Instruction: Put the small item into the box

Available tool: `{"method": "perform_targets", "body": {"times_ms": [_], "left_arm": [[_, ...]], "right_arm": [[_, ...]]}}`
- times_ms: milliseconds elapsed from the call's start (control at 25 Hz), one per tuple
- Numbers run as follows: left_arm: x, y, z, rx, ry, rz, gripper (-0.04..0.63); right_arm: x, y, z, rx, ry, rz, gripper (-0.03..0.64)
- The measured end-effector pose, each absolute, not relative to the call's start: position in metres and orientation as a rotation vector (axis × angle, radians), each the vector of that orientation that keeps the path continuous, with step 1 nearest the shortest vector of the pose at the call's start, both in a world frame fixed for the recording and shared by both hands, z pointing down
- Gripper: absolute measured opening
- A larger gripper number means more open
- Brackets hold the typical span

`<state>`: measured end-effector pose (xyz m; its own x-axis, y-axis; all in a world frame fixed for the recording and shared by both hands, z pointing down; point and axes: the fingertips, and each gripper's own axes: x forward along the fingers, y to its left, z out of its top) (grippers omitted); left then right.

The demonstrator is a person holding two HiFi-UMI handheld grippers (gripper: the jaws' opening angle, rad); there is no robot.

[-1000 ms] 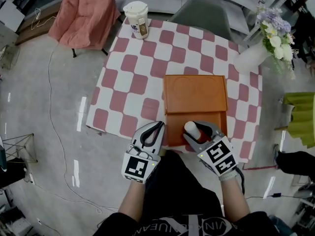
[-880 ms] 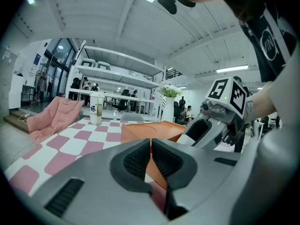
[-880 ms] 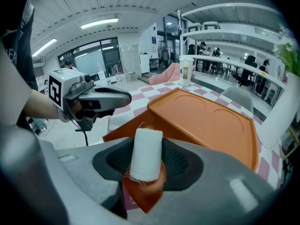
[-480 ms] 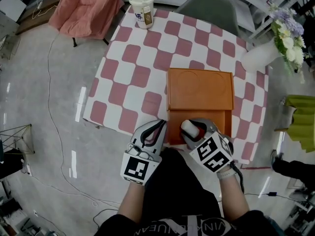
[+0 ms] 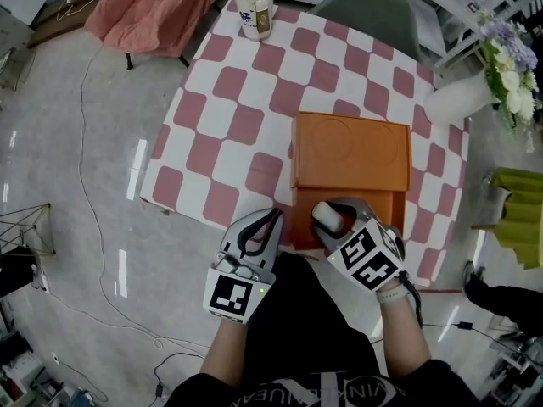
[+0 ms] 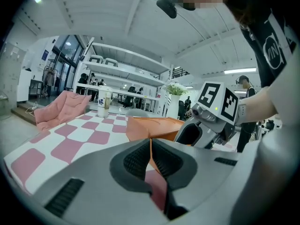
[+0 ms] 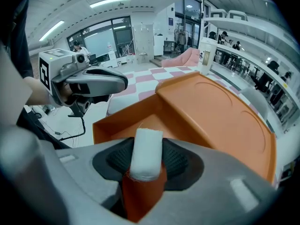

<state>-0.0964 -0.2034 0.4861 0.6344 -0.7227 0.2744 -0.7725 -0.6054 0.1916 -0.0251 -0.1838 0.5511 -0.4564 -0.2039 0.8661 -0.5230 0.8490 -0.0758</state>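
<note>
Over the near, open half of the box [image 5: 352,147], the right gripper [image 5: 334,219] holds the small white item [image 5: 327,217] pinched upright between its pads, with the orange floor of the box directly beneath it. Compared with a second ago, this gripper has turned a little at the wrist, its marker cube swinging outward, while the item has stayed in nearly the same spot above the box. It has not been let go. At the box's near left corner, the left gripper [image 5: 270,219] is clamped narrowly on the thin orange wall and has not shifted, so it seems to be steadying the box. Behind the open half, the lid leans back. Far beyond the box, a paper cup [image 5: 252,2] stands at the edge of the checked tablecloth [image 5: 229,117]. The small turn looks like lining up for the drop. What remains is a short lowering and a release.
</note>
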Motion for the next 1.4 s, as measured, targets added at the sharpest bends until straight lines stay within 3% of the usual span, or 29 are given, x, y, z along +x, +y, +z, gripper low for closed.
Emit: {"method": "perform_targets", "body": {"times_ms": [1400], "left_arm": [[-0.094, -0.198, 0.491, 2.504, -1.234, 0.228, 0.020]], "right_arm": [[-0.028, -0.186, 0.517, 0.563, -2.245, 0.519, 0.195]]}}
